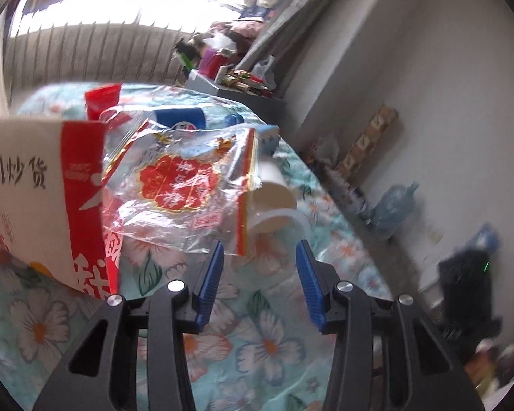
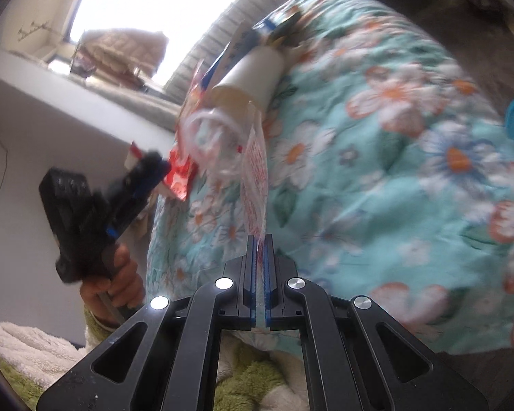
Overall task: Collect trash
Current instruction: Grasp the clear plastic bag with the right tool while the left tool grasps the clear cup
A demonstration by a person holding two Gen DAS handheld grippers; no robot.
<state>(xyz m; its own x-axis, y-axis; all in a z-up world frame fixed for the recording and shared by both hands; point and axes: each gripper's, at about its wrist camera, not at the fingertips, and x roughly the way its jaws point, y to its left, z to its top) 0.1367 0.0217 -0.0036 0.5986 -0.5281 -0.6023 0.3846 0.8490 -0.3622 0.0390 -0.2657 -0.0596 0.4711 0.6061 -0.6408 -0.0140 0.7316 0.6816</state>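
The room was cluttered: a grey wall, a lit window with a ribbed radiator under it, a water jug (image 1: pixel 395 207) on the floor and heaped shelves beyond. Before all this stood the table, under a teal flowered cloth (image 1: pixel 257 335), with the trash strewn over it. The step in hand looked like the gathering itself, early on, since most of the litter still lay there: a big paper bag (image 1: pixel 34 198) printed in red, a clear wrapper (image 1: pixel 178 188) with a red seal, a white cup (image 1: pixel 274 188) on its side, a clear cup (image 2: pixel 209 130) beside it, and a blue-labelled packet (image 1: pixel 180 118) further back. The right gripper (image 2: pixel 260 239) had its fingers closed on the wrapper's edge, the film standing up thin between them. The left gripper (image 1: pixel 260 250) hung over the cloth with fingers spread wide, holding nothing, its tips just short of the wrapper and the white cup. Next, I judged, the wrapper wanted lifting clear without dragging the cups along, while the left closed on one of them.
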